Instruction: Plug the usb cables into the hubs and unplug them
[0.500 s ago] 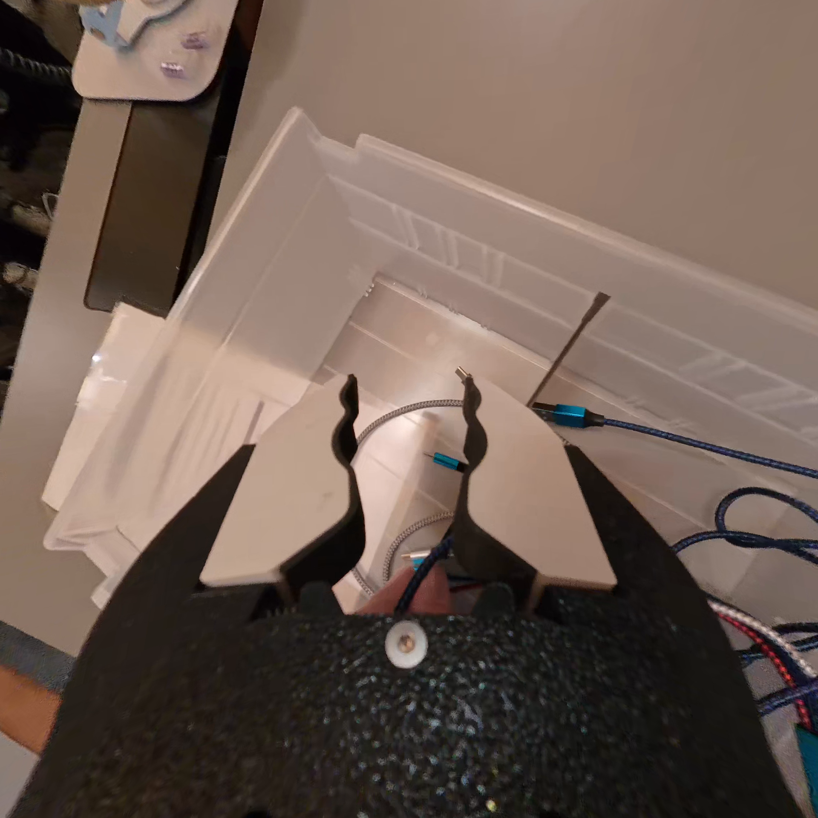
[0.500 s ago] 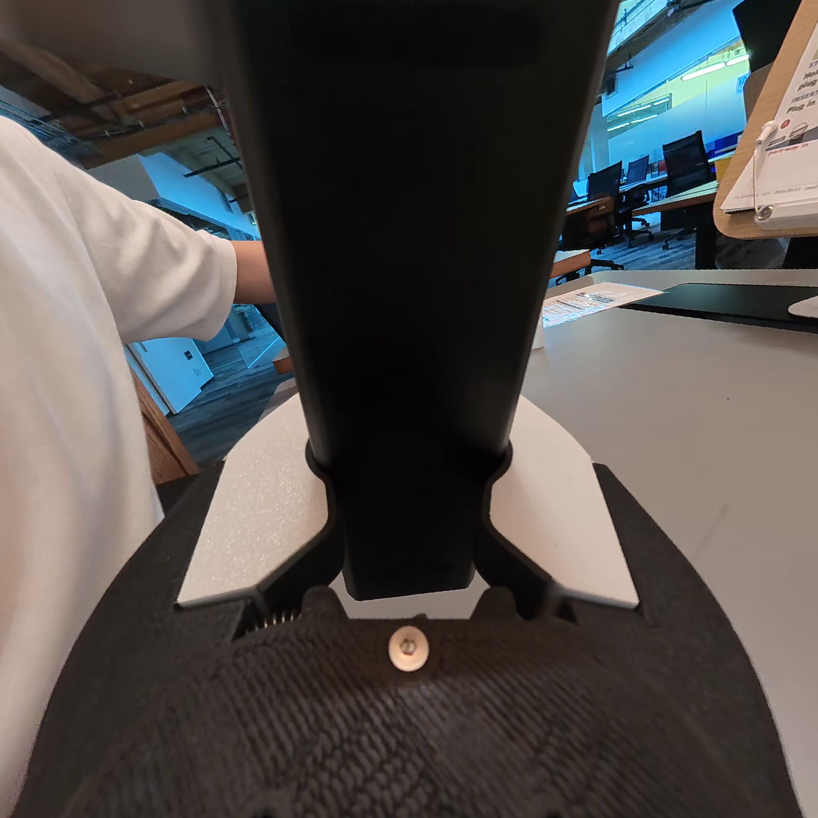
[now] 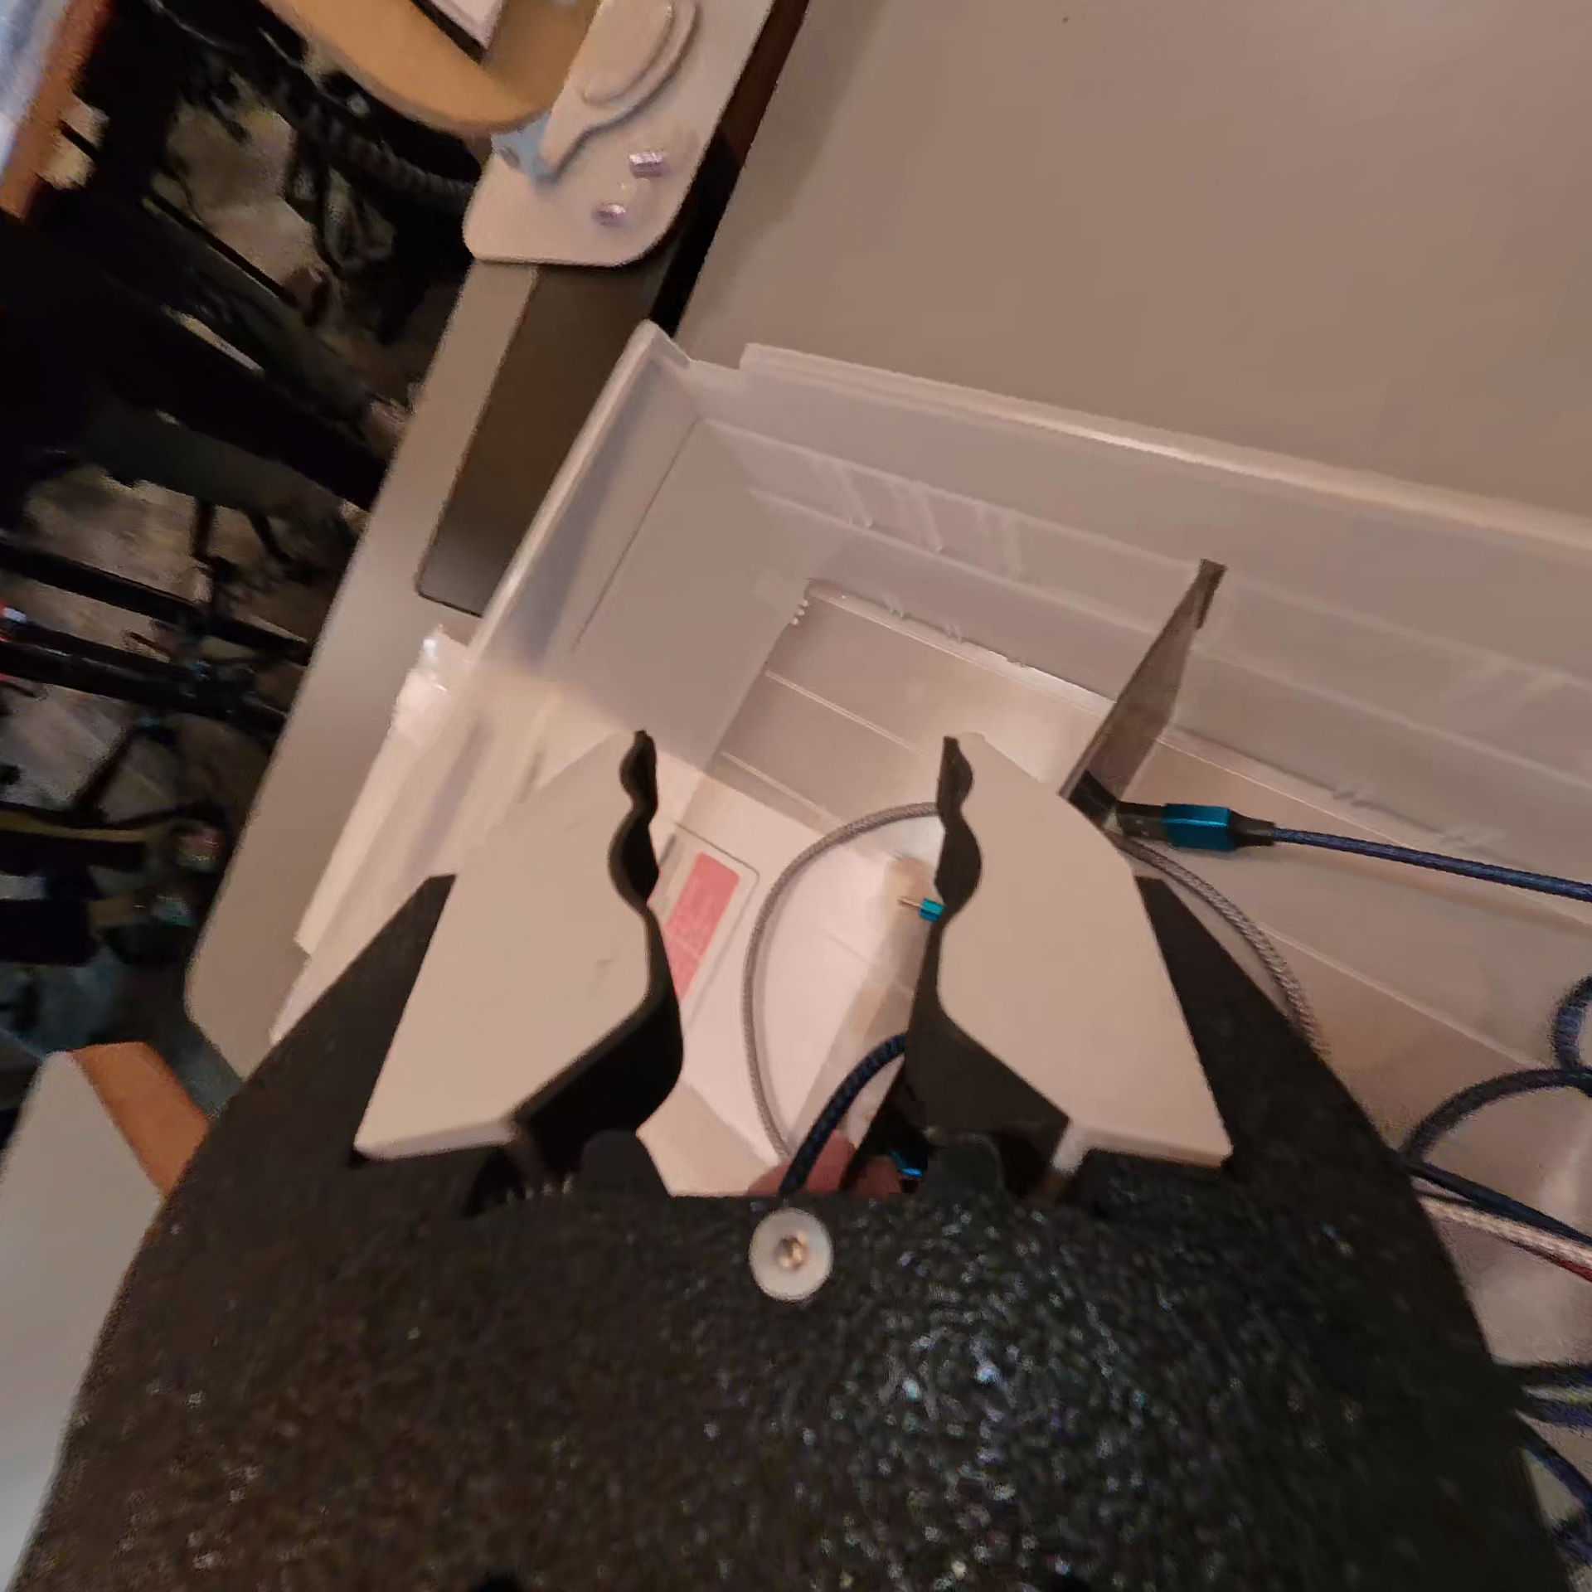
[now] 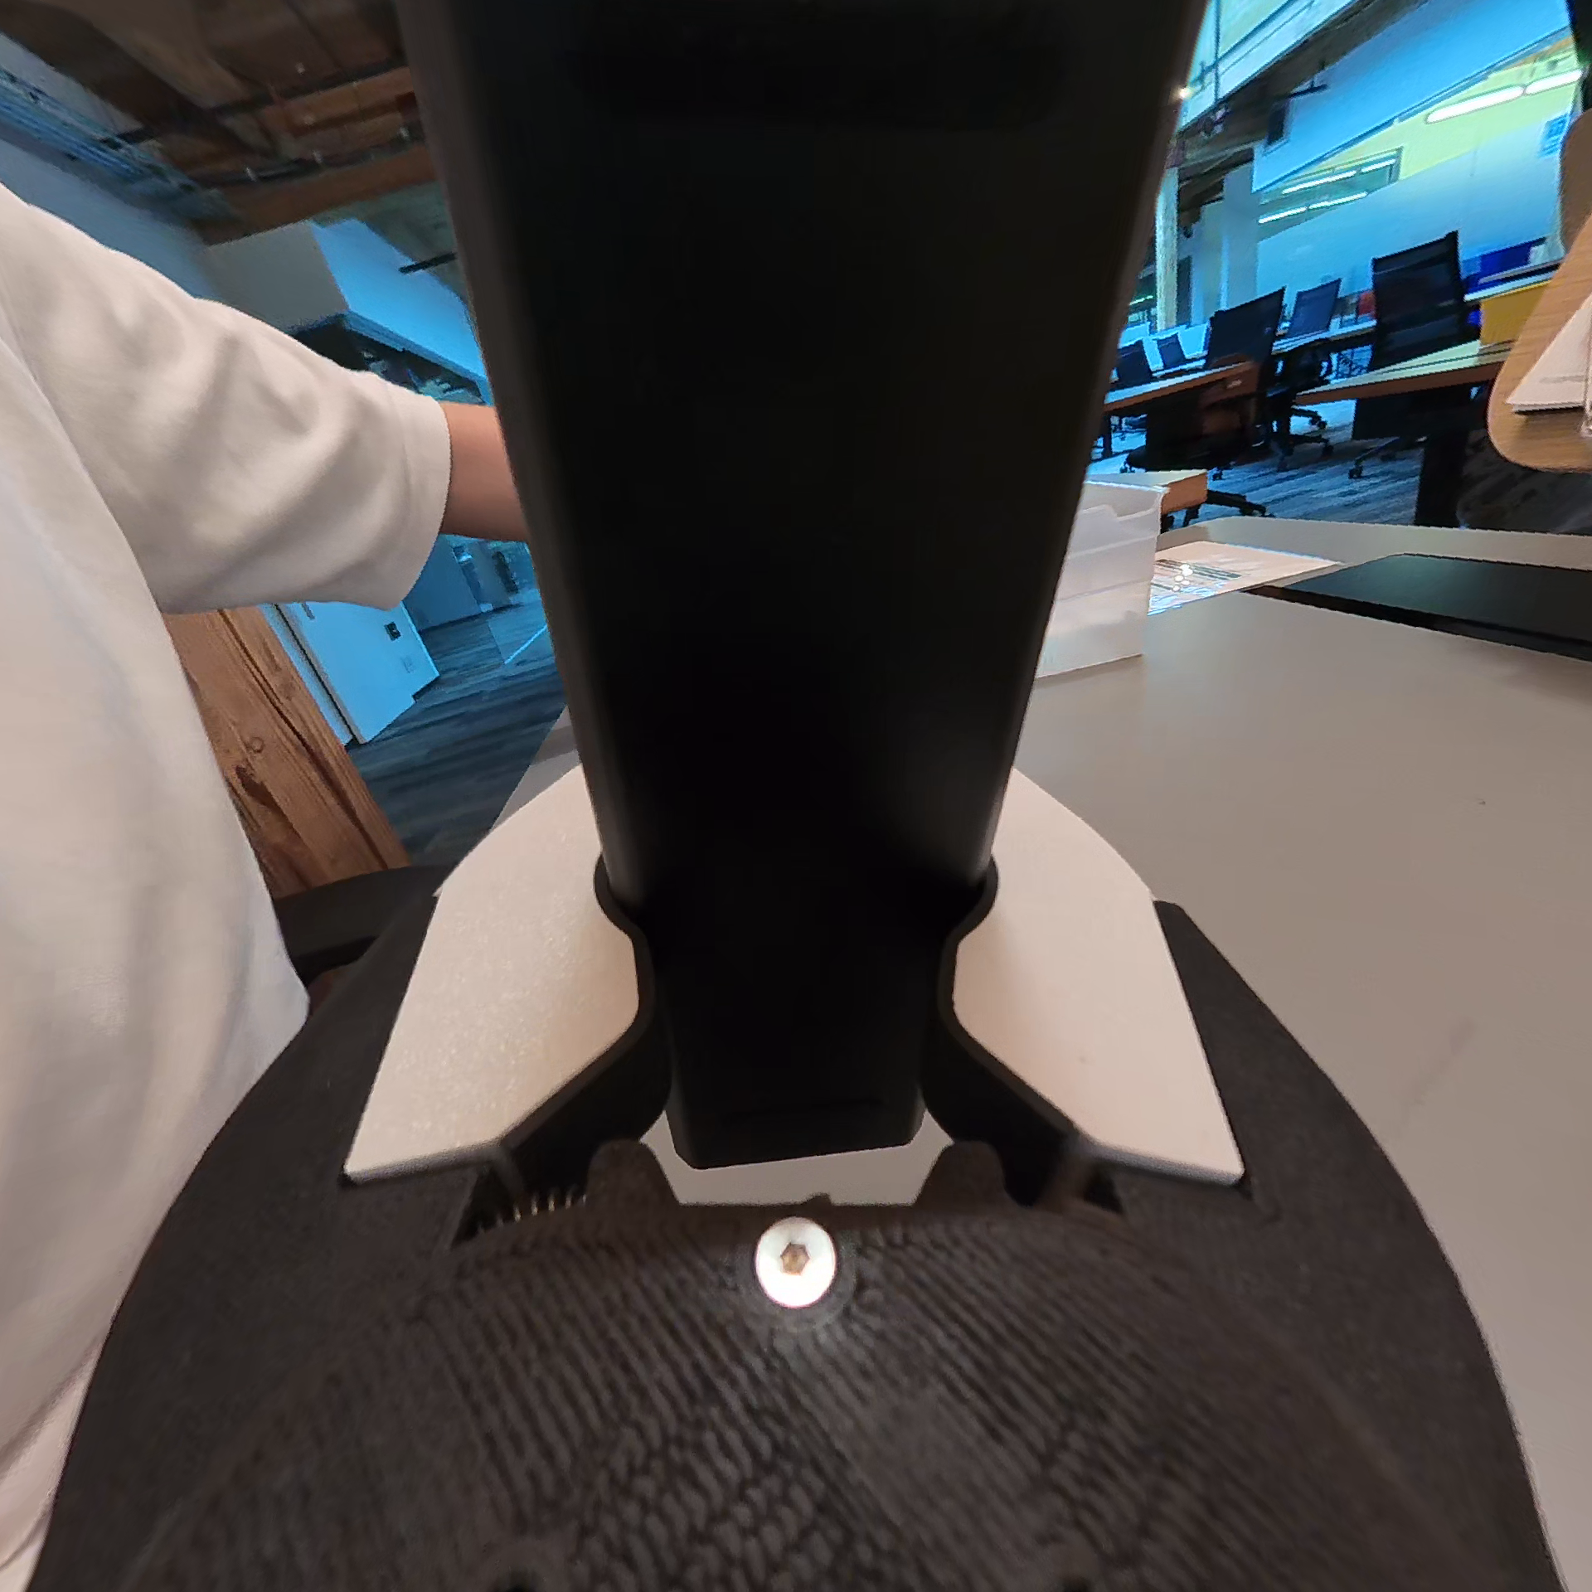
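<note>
Inside the translucent plastic bin (image 3: 861,534), at about two o'clock from the left gripper (image 3: 792,758), a blue braided USB cable (image 3: 1396,861) lies with its teal-sleeved plug (image 3: 1193,825) pointing toward a thin dark divider (image 3: 1146,689) that stands upright against the far wall. A grey braided cable (image 3: 775,930) curves across the white floor of the bin between the two fingers, and a small teal connector tip (image 3: 929,909) shows just beside the right-hand finger at one o'clock. A pink label (image 3: 702,913) lies flat on the bin floor near the left-hand finger. More blue loops and a red-and-white cable trail out at three to four o'clock.

The left gripper hangs over the bin with its jaws spread wide, nothing pinched at the tips; a blue cable passes low between the finger bases.

The right gripper (image 4: 792,879) clamps a black, flat-sided block (image 4: 792,517), which rises toward twelve o'clock and fills the view's middle. A white sleeve (image 4: 172,431) is at nine o'clock, the grey table (image 4: 1292,818) at three.
</note>
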